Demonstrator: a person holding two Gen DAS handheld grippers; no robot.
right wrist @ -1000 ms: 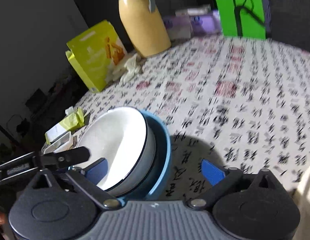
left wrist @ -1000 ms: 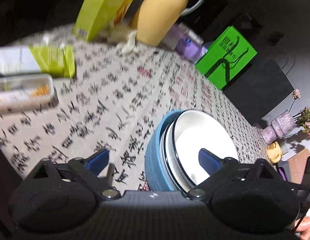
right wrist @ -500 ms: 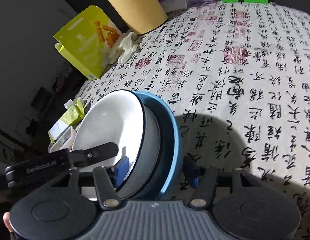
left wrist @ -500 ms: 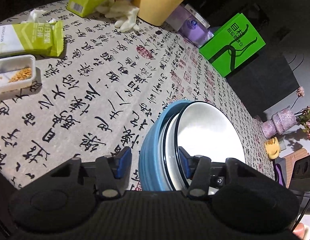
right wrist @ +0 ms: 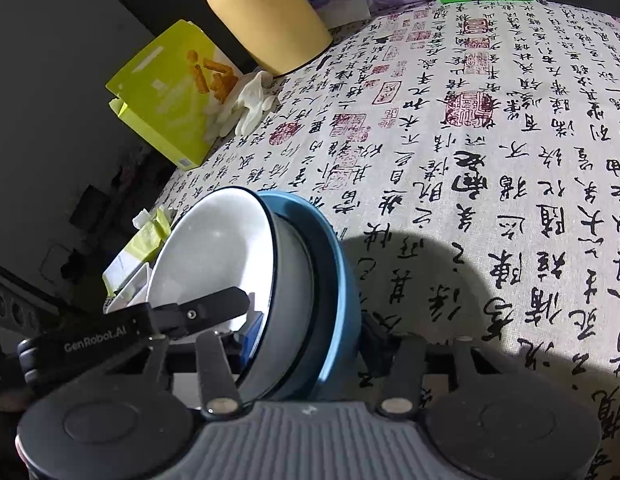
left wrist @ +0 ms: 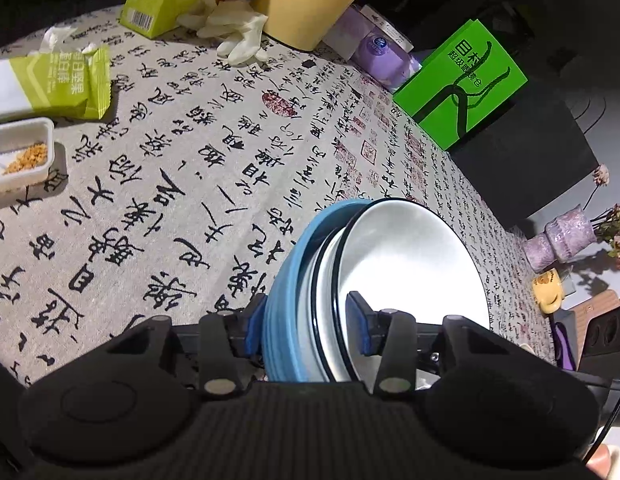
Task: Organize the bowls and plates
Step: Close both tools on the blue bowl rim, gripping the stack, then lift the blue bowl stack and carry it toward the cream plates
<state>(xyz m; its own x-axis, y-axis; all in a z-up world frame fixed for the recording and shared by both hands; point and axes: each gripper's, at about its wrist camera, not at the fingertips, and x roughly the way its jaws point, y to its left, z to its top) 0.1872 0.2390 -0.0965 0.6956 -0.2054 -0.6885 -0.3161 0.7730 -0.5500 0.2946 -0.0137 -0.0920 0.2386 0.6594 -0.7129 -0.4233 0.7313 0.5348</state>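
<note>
A white bowl (left wrist: 410, 276) nests inside a blue bowl (left wrist: 288, 300) on the calligraphy-print tablecloth (left wrist: 182, 184), near its front edge. Beyond stand a yellow jug (right wrist: 262, 16), a yellow-green box (right wrist: 170, 92), pale gloves (left wrist: 234, 32) and a green bag (left wrist: 462, 80), all well apart from the stack; a small tray (left wrist: 20, 154) and snack packet (left wrist: 50, 84) lie off to one side. The left gripper (left wrist: 306, 330) and right gripper (right wrist: 310, 344) each straddle the stacked rims from opposite sides, jaws closing with pads against them, both angled downward.
</note>
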